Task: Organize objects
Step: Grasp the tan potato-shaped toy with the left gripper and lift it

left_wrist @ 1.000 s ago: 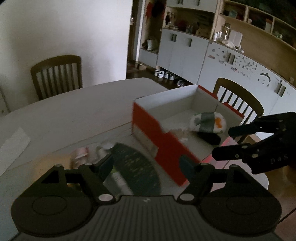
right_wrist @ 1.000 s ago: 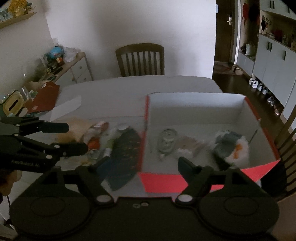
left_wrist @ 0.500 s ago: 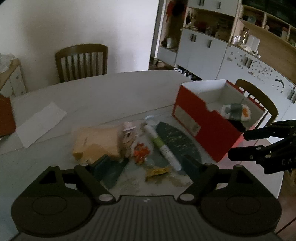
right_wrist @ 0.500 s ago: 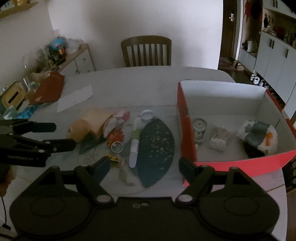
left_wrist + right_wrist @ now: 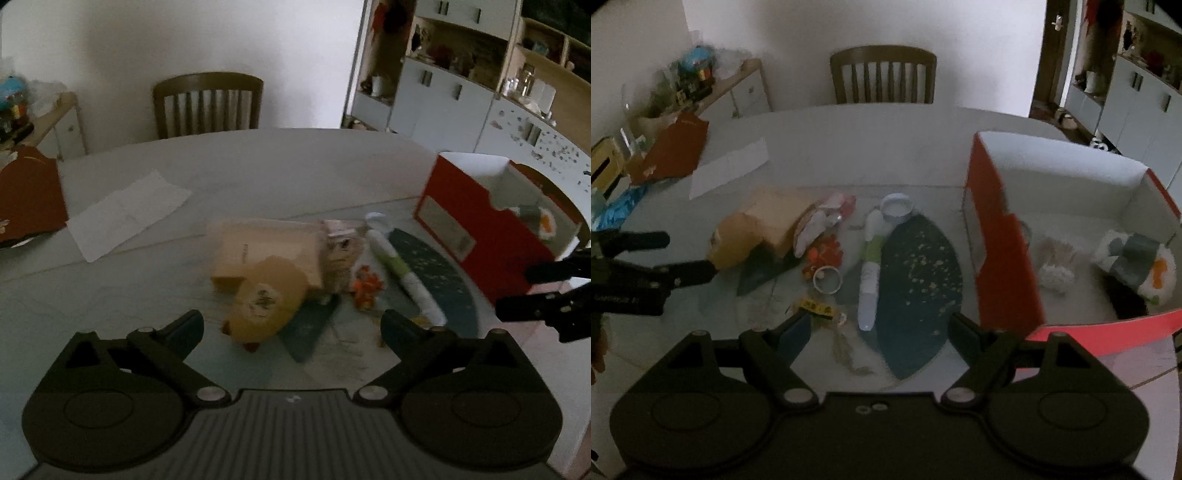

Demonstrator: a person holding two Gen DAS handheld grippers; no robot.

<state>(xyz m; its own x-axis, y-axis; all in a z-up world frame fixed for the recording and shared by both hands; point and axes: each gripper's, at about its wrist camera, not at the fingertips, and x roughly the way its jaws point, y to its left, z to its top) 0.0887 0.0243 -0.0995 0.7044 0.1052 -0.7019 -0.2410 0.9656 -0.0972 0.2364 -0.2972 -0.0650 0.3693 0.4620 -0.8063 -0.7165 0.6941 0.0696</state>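
Note:
A pile of loose items lies on the pale table: a tan box (image 5: 775, 218), a yellow rounded piece (image 5: 266, 302), a pink-white packet (image 5: 820, 221), a white-green tube (image 5: 870, 273), a tape ring (image 5: 827, 278) and a dark leaf-shaped fan (image 5: 919, 273). To the right stands a red box (image 5: 997, 236) holding a plush toy (image 5: 1137, 262) and cotton swabs (image 5: 1054, 266). My left gripper (image 5: 291, 325) hangs just before the yellow piece, its jaws opening, gripping nothing. My right gripper (image 5: 881, 325) is open above the fan's near end and the tube.
A white paper sheet (image 5: 125, 214) lies at the far left of the table, a red folder (image 5: 676, 147) beyond it. A wooden chair (image 5: 882, 75) stands at the far side. A cluttered sideboard (image 5: 701, 81) is back left, white cabinets (image 5: 443, 99) right.
Both grippers have swung left from the red box toward the pile and dropped lower. The left jaws have spread wider. The right jaws stay open.

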